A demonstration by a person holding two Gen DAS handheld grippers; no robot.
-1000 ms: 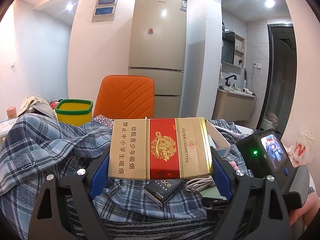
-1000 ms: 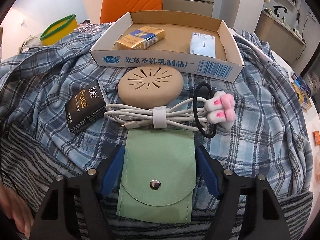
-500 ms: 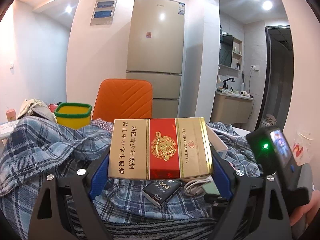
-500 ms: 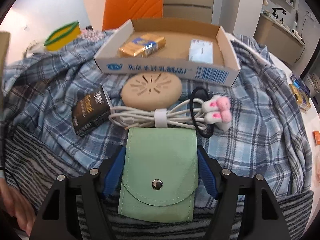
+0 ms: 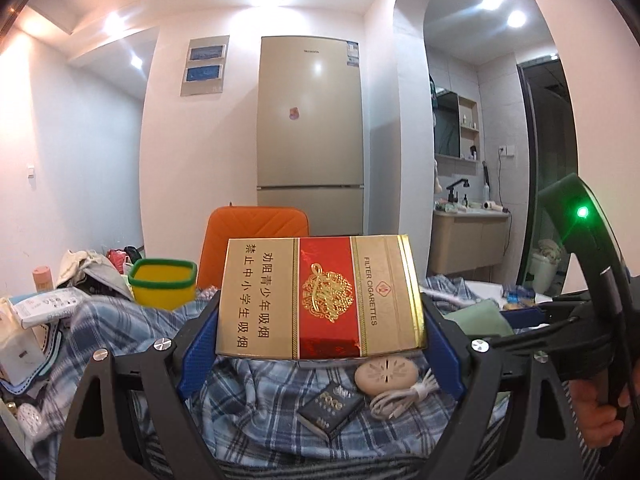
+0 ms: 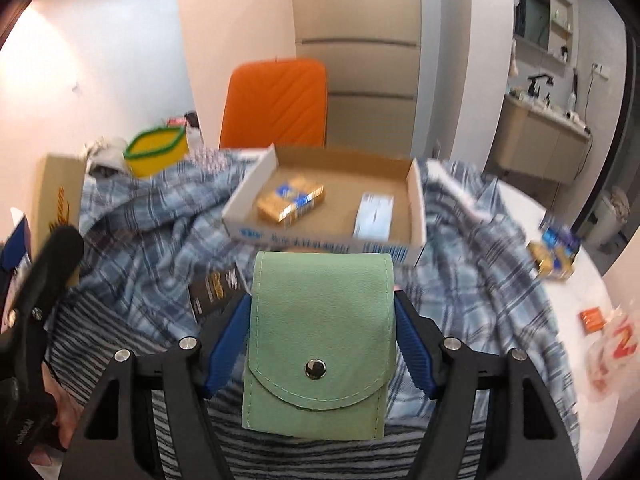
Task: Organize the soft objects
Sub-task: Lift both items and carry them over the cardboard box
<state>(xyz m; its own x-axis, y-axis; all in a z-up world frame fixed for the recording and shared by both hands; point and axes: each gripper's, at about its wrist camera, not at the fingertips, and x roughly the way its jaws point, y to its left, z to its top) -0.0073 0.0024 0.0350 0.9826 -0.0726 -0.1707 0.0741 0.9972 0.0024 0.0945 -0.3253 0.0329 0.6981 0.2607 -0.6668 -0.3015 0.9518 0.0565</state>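
Note:
My left gripper [image 5: 320, 336] is shut on a gold and red cigarette carton [image 5: 320, 298] and holds it up above the plaid cloth [image 5: 248, 400]. My right gripper [image 6: 322, 328] is shut on a green felt pouch [image 6: 320, 340] with a snap button, lifted above the cloth. A shallow cardboard box [image 6: 328, 204] lies beyond the pouch, holding a gold and blue pack [image 6: 290, 203] and a white packet [image 6: 374, 216]. On the cloth below the carton lie a beige oval disc [image 5: 386, 376], a coiled white cable [image 5: 404, 398] and a black pack [image 5: 330, 414].
An orange chair [image 6: 276, 102] stands behind the table, with a fridge [image 5: 310, 128] behind it. A yellow basket with a green rim [image 5: 164, 282] sits at the back left. Small packs [image 6: 554, 252] and an orange item [image 6: 592, 320] lie on the white table at the right.
Both grippers have risen with their loads. The pouch has left the cloth and now hides the disc and cable in the right view. The left view has tilted upward.

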